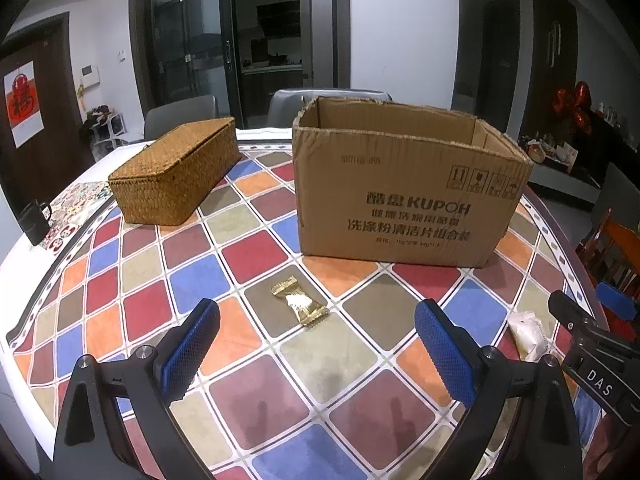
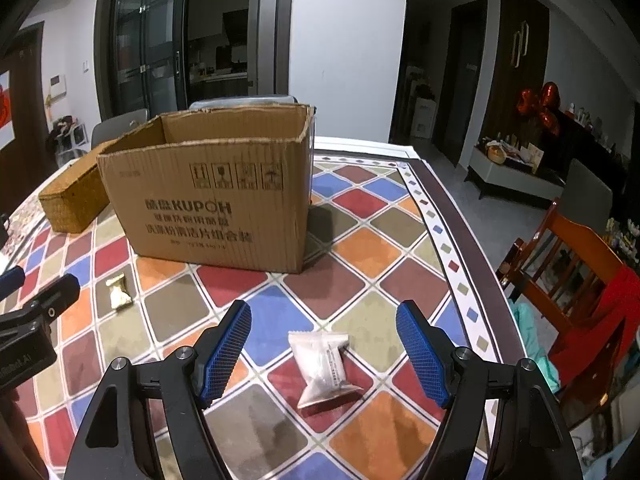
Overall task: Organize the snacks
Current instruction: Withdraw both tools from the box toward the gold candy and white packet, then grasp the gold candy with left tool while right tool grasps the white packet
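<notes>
A gold-wrapped snack lies on the patterned tablecloth, just ahead of my open left gripper; it also shows in the right wrist view. A white-wrapped snack lies between the blue fingers of my open right gripper, not gripped; it shows at the right in the left wrist view. An open cardboard box stands beyond both snacks, also in the right wrist view. A closed woven basket sits to its left.
A black mug stands at the table's far left edge. Grey chairs are behind the table. A wooden chair with a red cloth stands off the table's right edge. The right gripper body shows at the right of the left wrist view.
</notes>
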Tool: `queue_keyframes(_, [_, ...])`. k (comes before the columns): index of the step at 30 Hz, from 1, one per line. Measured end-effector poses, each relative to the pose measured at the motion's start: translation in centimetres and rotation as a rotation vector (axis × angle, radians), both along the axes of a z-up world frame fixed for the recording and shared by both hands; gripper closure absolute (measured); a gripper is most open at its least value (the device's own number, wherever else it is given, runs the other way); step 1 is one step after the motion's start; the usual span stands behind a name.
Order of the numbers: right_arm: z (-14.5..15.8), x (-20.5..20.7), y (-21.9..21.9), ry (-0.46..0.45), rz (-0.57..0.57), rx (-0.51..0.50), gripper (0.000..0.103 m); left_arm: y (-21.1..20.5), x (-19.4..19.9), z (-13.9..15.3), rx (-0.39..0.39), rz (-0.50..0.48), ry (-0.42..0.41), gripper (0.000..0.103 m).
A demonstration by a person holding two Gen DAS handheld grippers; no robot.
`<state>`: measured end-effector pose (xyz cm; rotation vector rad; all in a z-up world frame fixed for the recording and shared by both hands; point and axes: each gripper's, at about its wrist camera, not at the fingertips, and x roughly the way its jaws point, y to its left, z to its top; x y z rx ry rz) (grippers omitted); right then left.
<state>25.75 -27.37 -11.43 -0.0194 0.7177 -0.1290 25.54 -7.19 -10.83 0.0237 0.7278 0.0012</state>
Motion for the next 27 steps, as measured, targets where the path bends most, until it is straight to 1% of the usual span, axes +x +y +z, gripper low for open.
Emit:
queue_keyframes(13, [-3.9,1.3,-1.2,0.096,0.010,0.014,0.027,-1.1,0.7,-2.7,0.003,0.008,0.049,0.004])
queue_keyframes(18, [-5.5,2.2,-1.4,0.152,0.015,0.028,0.027,-1.2,1.1,-3.4,0.004,0.011,0.067,0.004])
queue_keyframes(25, [-7.1,2.6,-1.1,0.202,0.026,0.057,0.028,-0.7,1.7,-4.4,-0.006,0.026,0.086,0.004])
queue_keyframes(26, [-7.3,2.6,-1.0,0.206,0.026,0.062,0.031,-0.6,1.7,-4.5,-0.008,0.029,0.088,0.004])
queue_keyframes(27, [-7.5,2.7,-1.0,0.214,0.028,0.067,0.039,-0.5,1.8,-4.7,-0.008,0.034,0.090,0.004])
